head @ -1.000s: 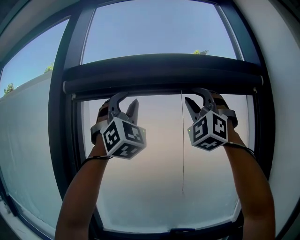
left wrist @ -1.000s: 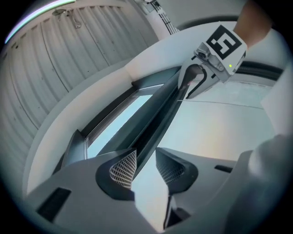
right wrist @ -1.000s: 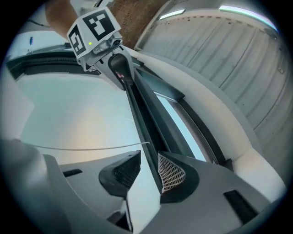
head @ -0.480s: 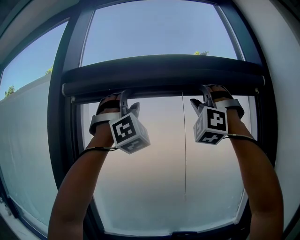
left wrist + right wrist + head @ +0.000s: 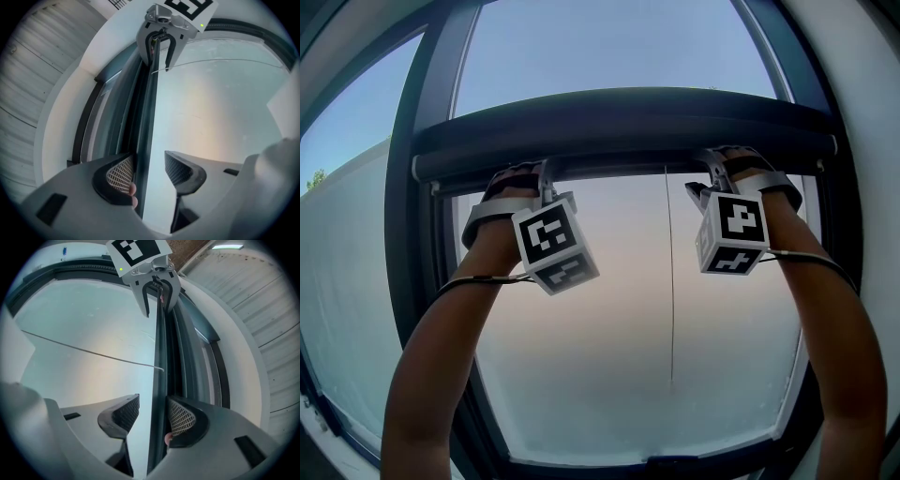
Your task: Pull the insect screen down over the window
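Insect screen's dark slim pull bar (image 5: 623, 171) sits rolled up at the frosted window's (image 5: 609, 375) 12 o'clock. My grey marker-cubed left gripper (image 5: 547, 180) and right gripper (image 5: 712, 171) straddle it. Their jaws have just been opening and aren't squeezing yet; I guess that's for an even two-point pull.

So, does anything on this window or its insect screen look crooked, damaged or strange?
Nothing stands out. The pull bar runs parallel under the roller housing, and the thin cord hangs straight down the pane.
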